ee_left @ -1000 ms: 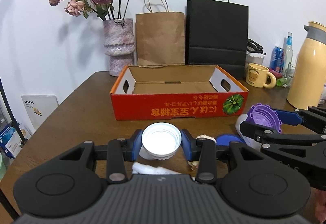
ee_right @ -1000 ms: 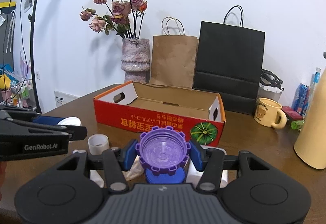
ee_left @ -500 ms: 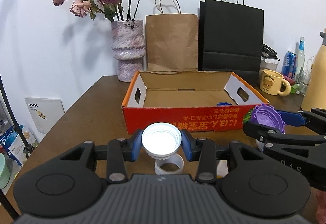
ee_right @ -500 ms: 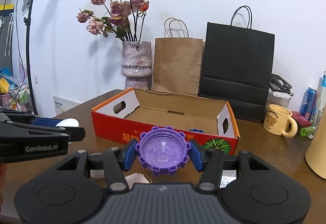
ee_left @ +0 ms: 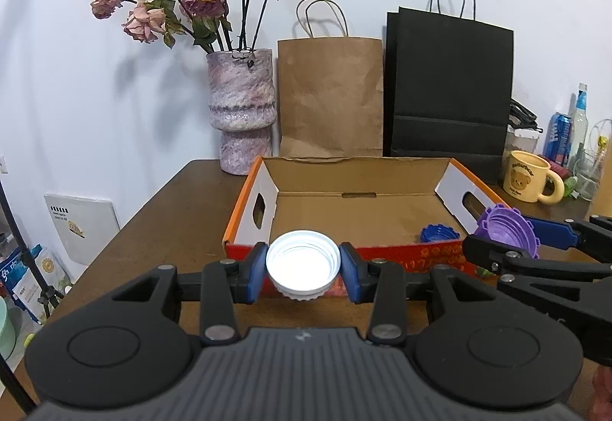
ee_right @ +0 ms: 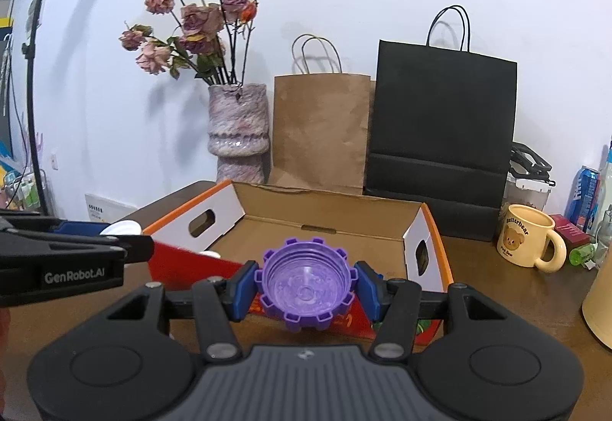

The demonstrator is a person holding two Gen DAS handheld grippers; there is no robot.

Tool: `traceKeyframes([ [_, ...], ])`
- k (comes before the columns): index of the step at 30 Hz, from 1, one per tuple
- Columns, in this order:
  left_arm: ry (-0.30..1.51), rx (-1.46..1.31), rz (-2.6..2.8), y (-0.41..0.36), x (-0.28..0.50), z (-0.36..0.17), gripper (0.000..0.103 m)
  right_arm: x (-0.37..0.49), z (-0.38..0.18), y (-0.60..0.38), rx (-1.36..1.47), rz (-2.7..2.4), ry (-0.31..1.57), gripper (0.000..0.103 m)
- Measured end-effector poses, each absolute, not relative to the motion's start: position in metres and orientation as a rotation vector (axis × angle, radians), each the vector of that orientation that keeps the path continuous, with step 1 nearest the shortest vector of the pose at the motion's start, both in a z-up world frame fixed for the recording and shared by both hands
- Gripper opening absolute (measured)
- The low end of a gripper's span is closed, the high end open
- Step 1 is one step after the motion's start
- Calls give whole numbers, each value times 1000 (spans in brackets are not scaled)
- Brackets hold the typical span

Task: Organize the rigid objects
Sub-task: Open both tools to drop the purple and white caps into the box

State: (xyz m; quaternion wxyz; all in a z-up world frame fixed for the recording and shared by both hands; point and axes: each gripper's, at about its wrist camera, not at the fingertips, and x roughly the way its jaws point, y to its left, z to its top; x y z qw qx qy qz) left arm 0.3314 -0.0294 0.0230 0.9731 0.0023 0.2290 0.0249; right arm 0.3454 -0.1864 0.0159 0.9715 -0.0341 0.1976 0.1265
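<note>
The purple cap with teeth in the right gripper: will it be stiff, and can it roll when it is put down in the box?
The purple cap looks like moulded plastic, probably stiff and light; it keeps its round shape between the right gripper pads. Its blocky rim teeth would likely hinder rolling, and laid flat in the cardboard box it should stay put.

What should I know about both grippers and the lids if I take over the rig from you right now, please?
Left gripper: jaws shut on the round white plastic lid, open side up, held at the near wall of the red-and-orange cardboard box.
Right gripper: jaws shut on the purple notched plastic lid, held over the box's near right corner.
Done: one blue notched plastic lid lies inside the box, near its right end.
Left: carry both lids over the box floor and release them. Whether more lids wait on the brown wooden table cannot be seen from here.
</note>
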Motion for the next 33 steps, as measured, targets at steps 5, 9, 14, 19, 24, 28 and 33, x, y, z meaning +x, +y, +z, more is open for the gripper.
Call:
traceKeyframes([
  [5,462,-4,60,-28,348,21,41,361,16,-188,-62,247,401,53],
  [9,462,-15,69,-26,360,20,41,373,16,-187,-59,243,400,53],
  [14,465,-33,80,-20,373,19,41,388,15,-187,-57,235,408,53],
  [19,468,-41,88,-16,386,18,41,399,14,-186,-57,232,411,54],
  [24,472,-47,96,-13,399,18,41,409,13,-185,-58,235,418,53],
  [28,469,-48,96,-11,407,18,41,420,12,-183,-62,234,424,54],
  [33,466,-39,93,-11,417,18,41,431,10,-182,-66,231,434,53],
])
